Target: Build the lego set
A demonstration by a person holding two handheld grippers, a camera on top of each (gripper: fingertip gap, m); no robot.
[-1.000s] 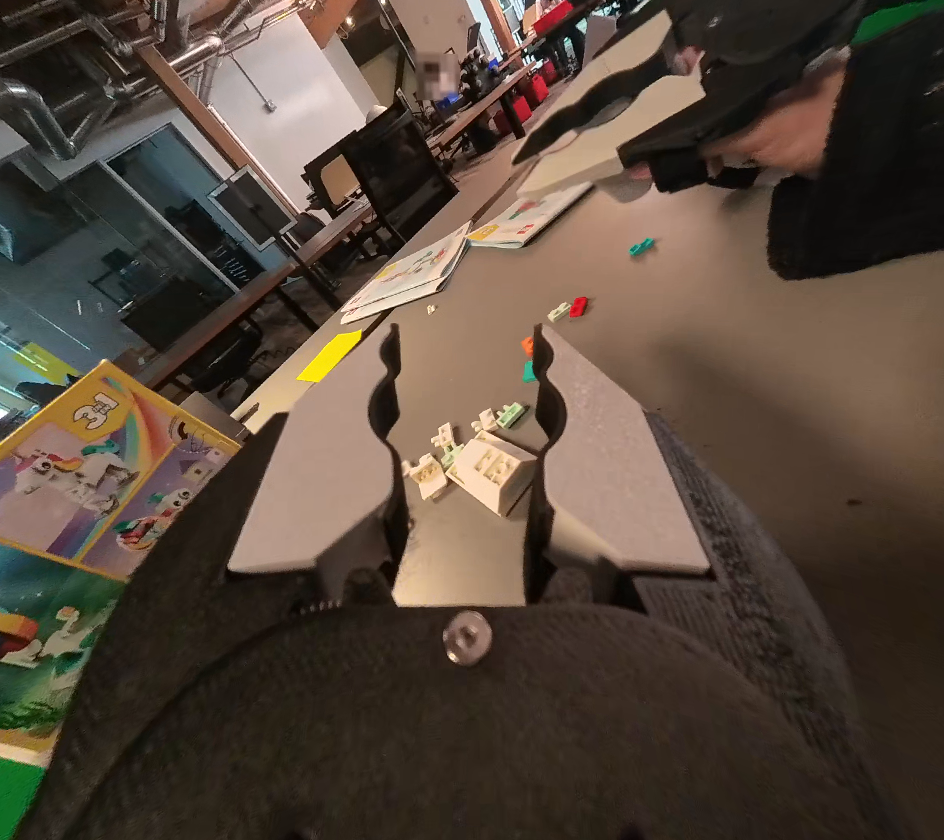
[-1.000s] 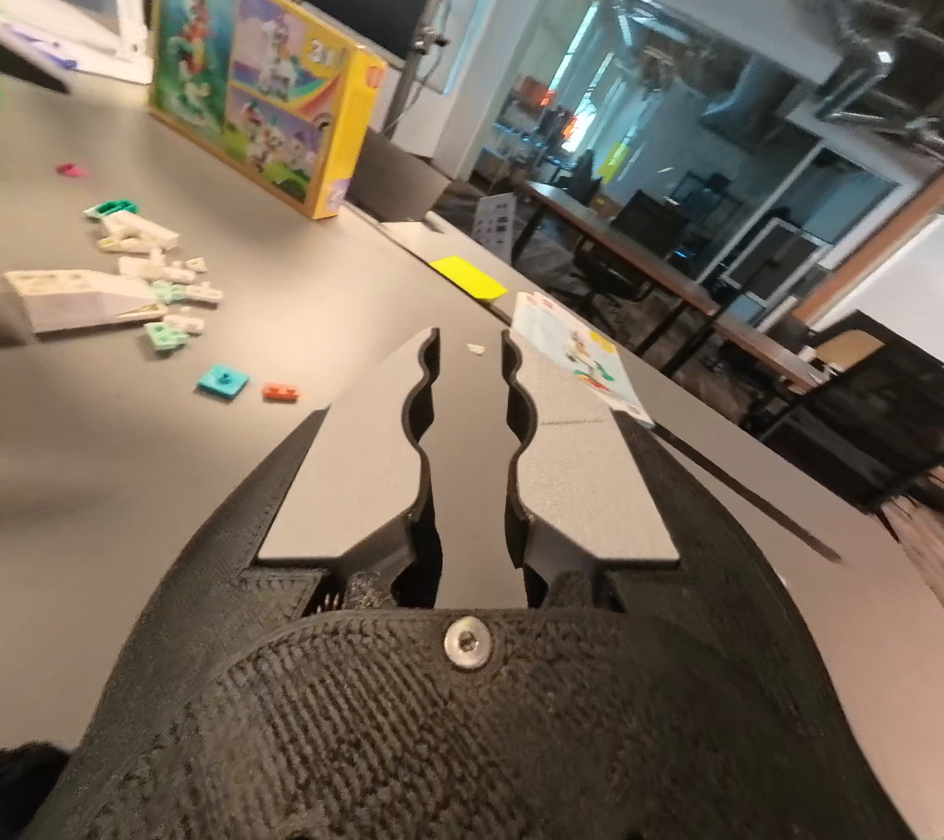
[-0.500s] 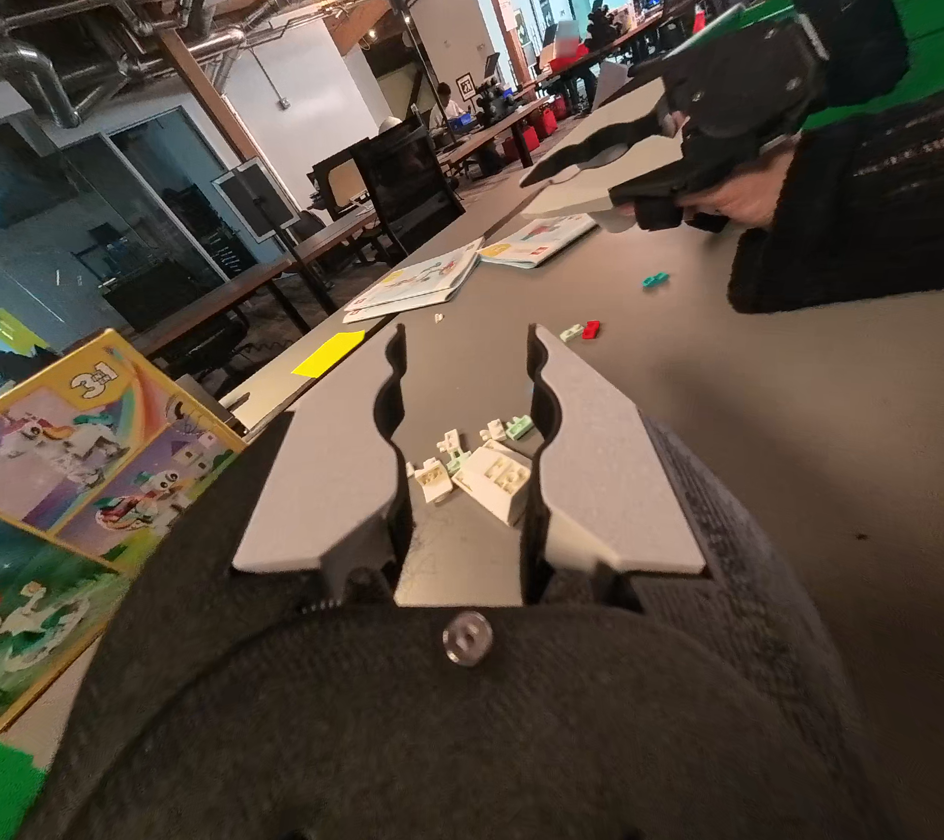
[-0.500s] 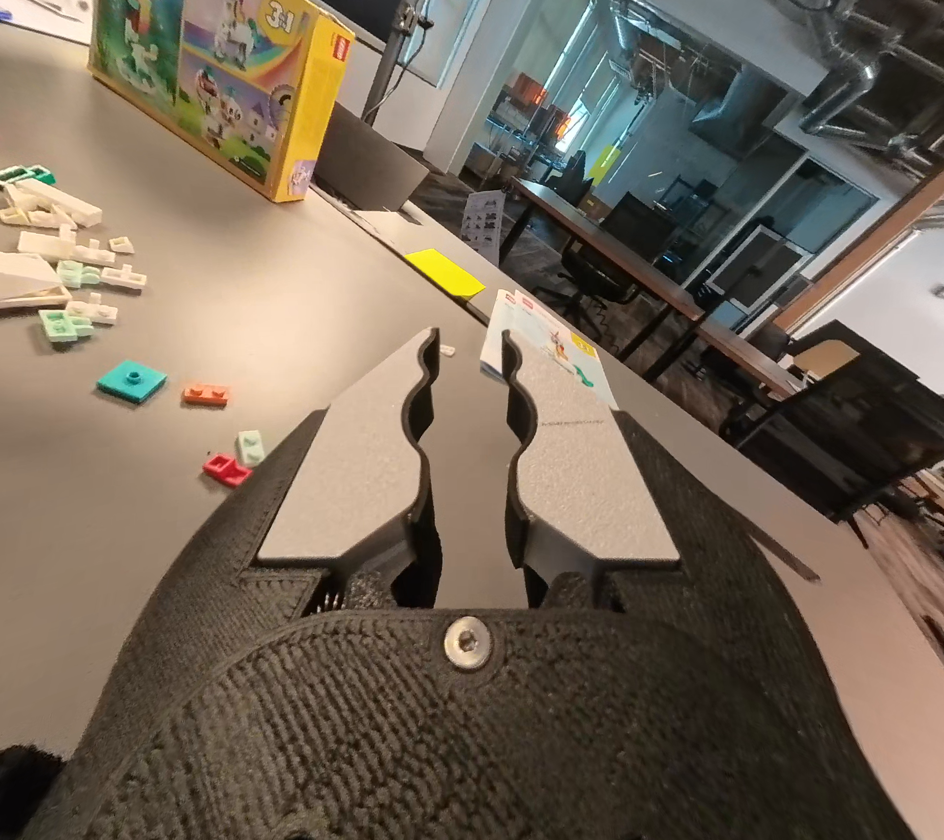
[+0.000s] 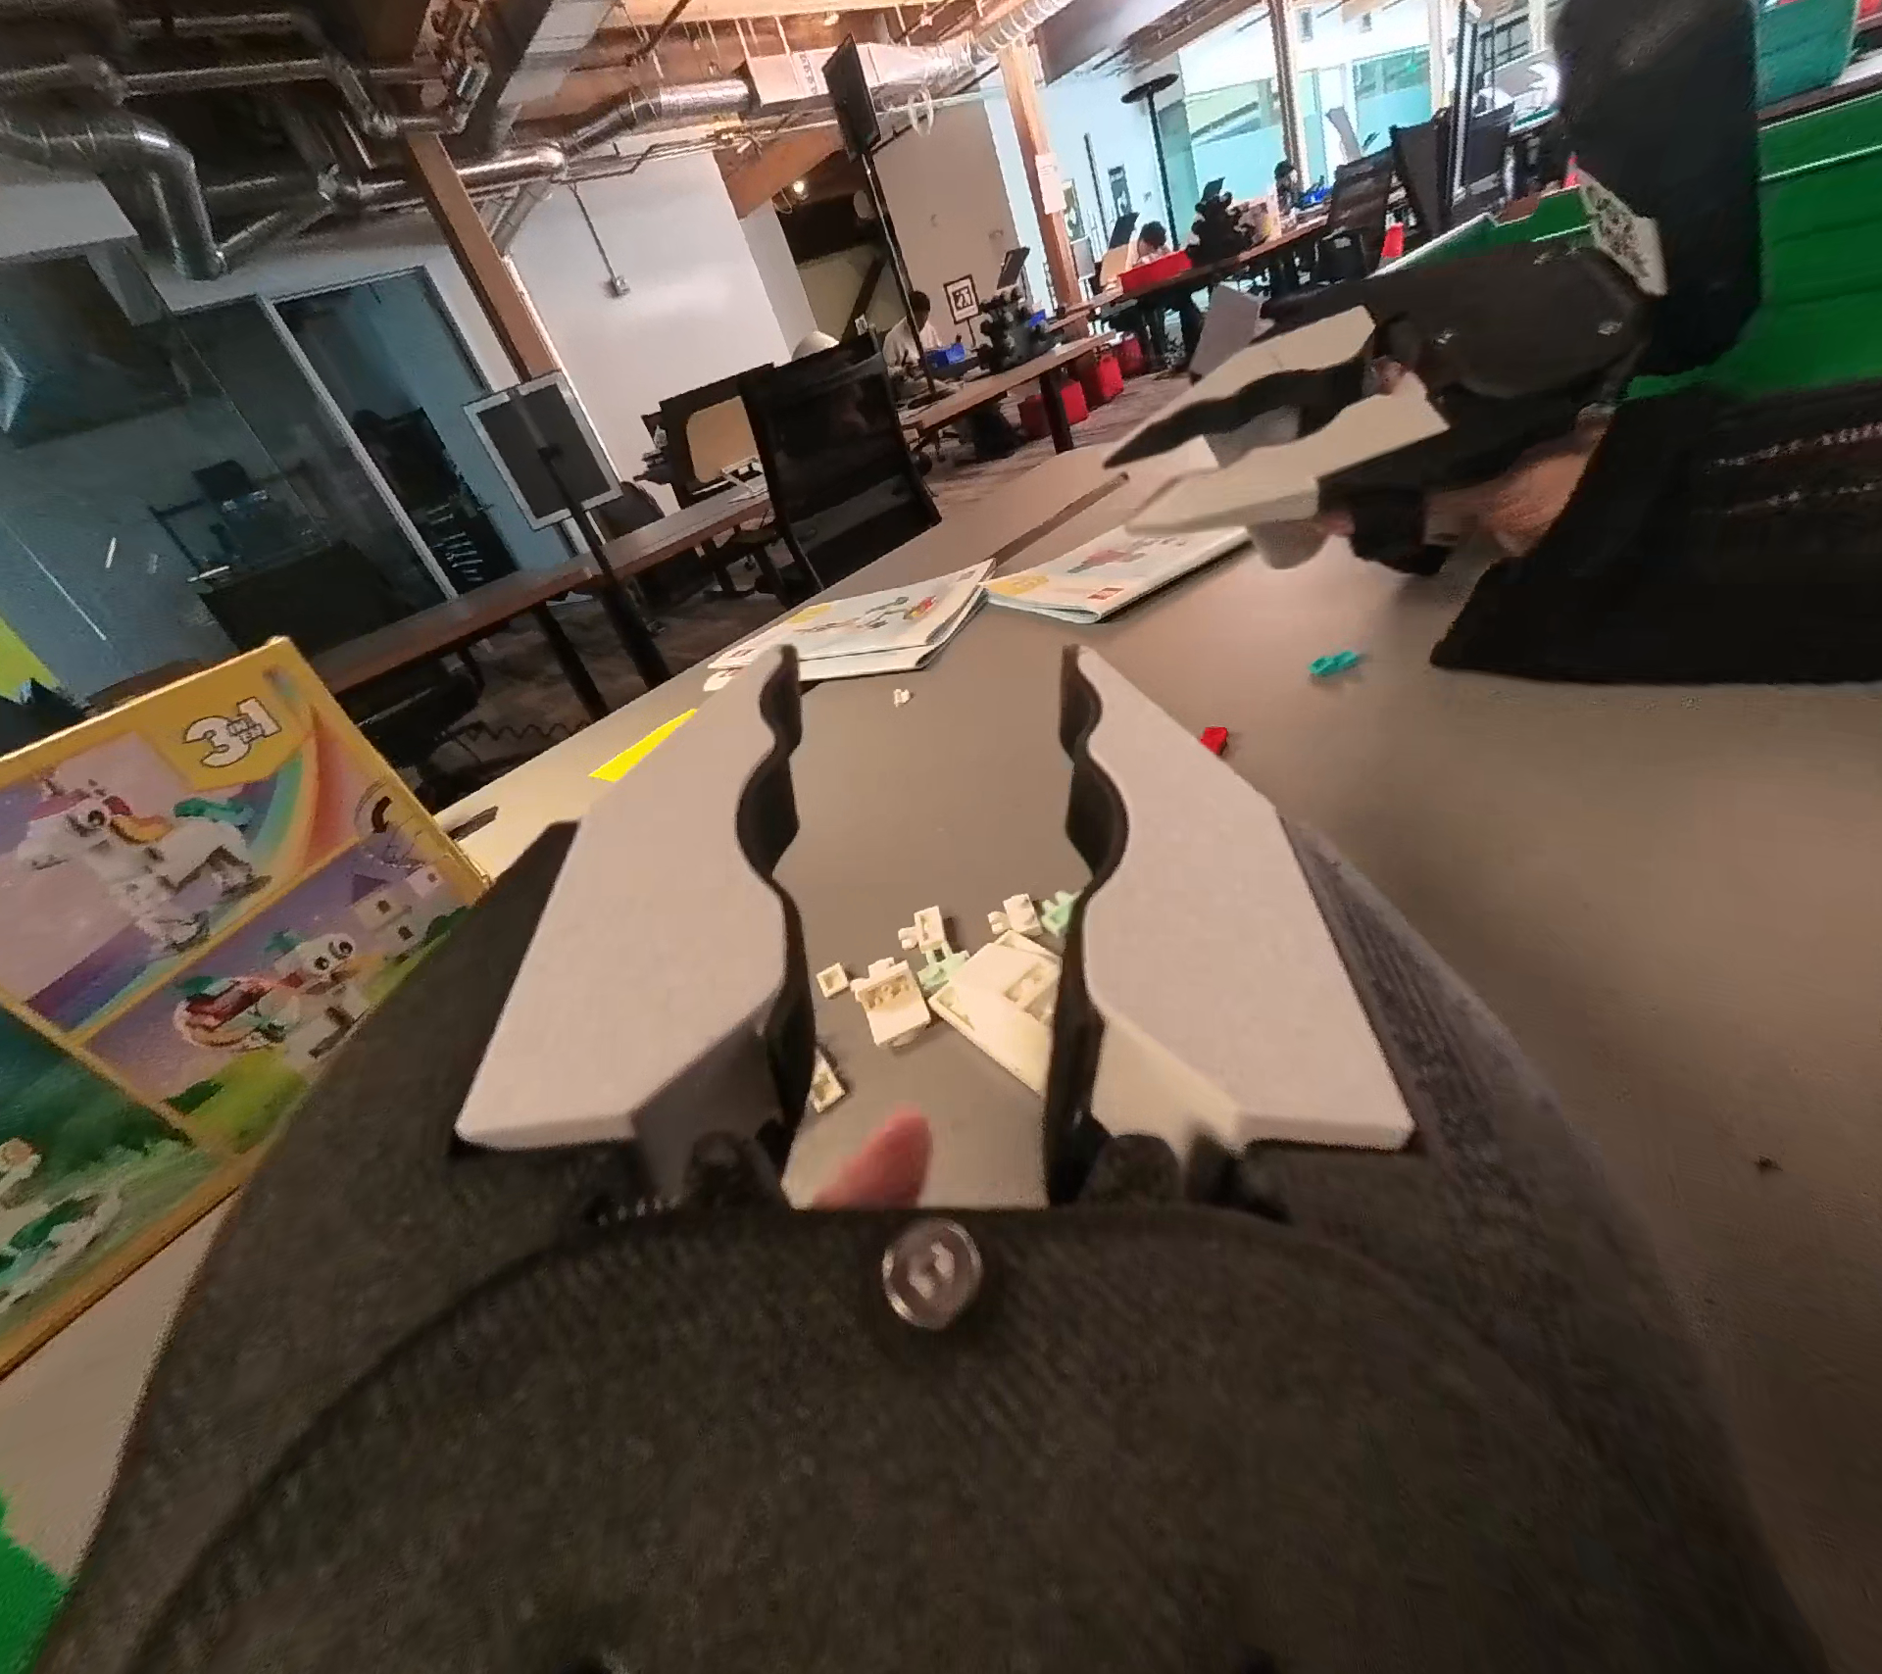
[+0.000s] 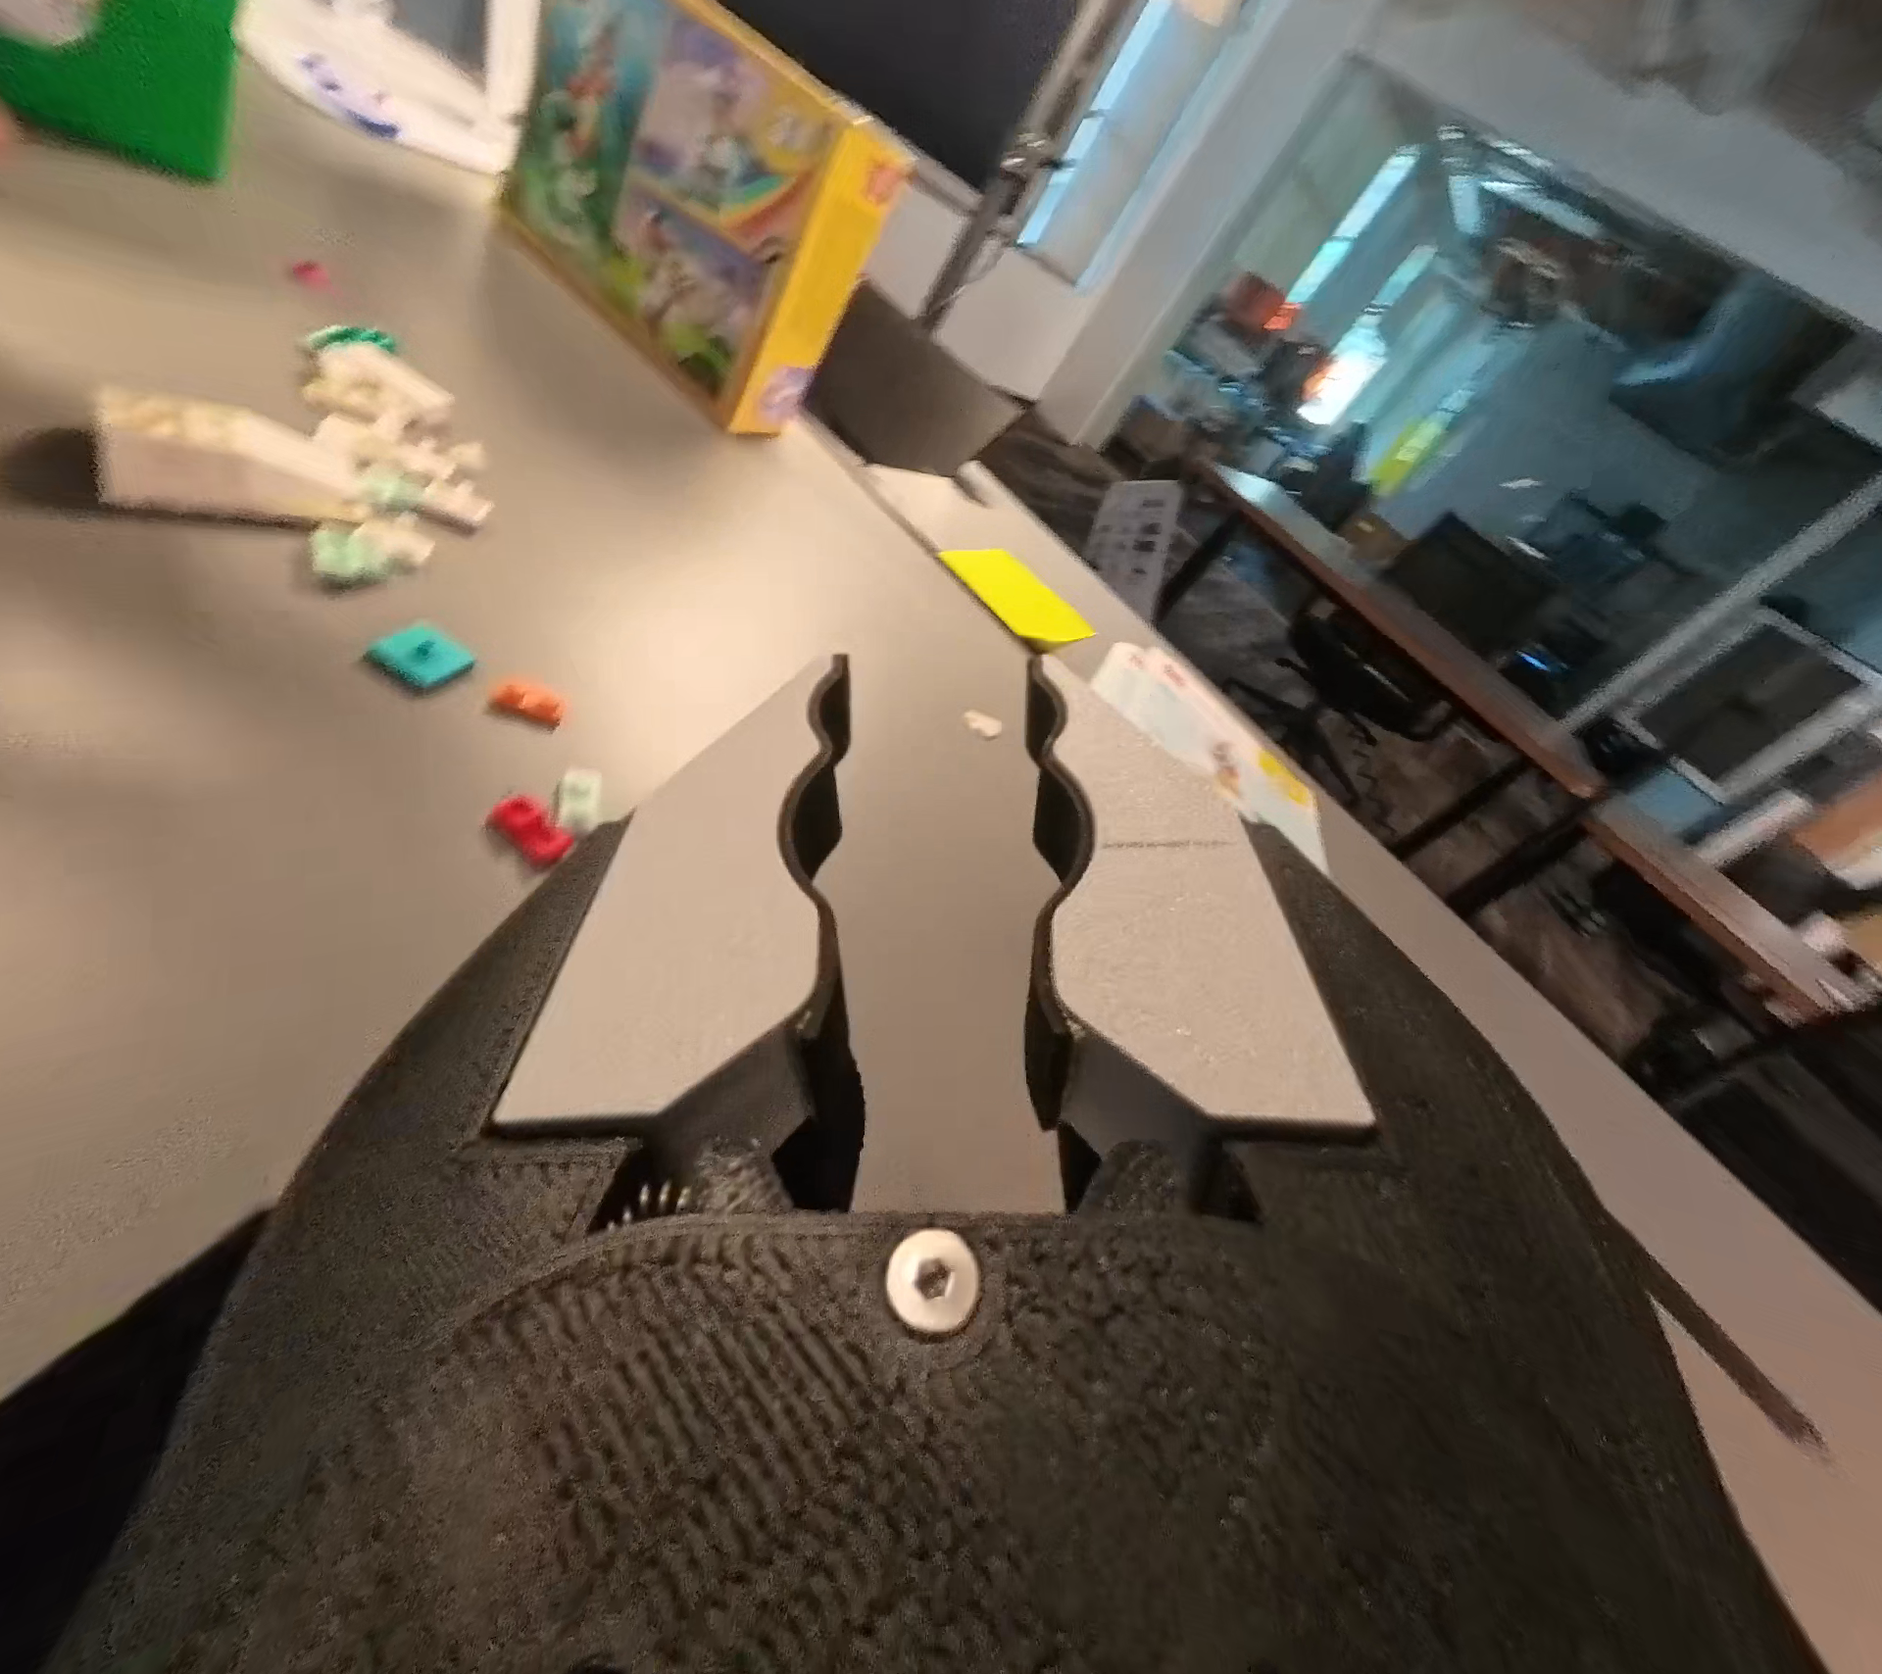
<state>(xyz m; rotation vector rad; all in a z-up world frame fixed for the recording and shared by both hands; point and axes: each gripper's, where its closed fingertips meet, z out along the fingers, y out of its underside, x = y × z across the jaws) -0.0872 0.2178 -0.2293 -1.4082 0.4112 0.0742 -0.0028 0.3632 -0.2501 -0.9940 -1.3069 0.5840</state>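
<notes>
My left gripper (image 5: 922, 683) is open and empty, held low over a grey table (image 5: 1528, 861). Below its jaws lies a heap of small white and mint bricks (image 5: 957, 973), with a larger white brick (image 5: 1003, 999) among them. My right gripper (image 6: 932, 673) is open and empty, above the table (image 6: 204, 912). It also shows in the left wrist view (image 5: 1212, 454), raised at the far right. Near its left finger lie a red brick (image 6: 530, 826), a pale green brick (image 6: 580, 795), an orange brick (image 6: 528, 698) and a teal plate (image 6: 420, 656). The white heap (image 6: 336, 454) lies farther left.
A yellow toy box (image 5: 173, 892) stands at the table's left edge; it also shows in the right wrist view (image 6: 703, 179). Instruction booklets (image 5: 876, 622) and a yellow note (image 6: 1016, 599) lie near the far edge. A green box (image 6: 112, 37) stands at the back. A sleeve (image 5: 1680, 546) rests on the table. Left tips to right tips: about 20 centimeters. It is some 8 centimeters from my right tips to the pale green brick (image 6: 580, 795). The teal plate (image 6: 420, 656) is about equally far from each gripper, around 11 centimeters.
Both views have swung. The right gripper has opened wider and lifted off the table. The left gripper has tilted up slightly, staying open over the white heap.
</notes>
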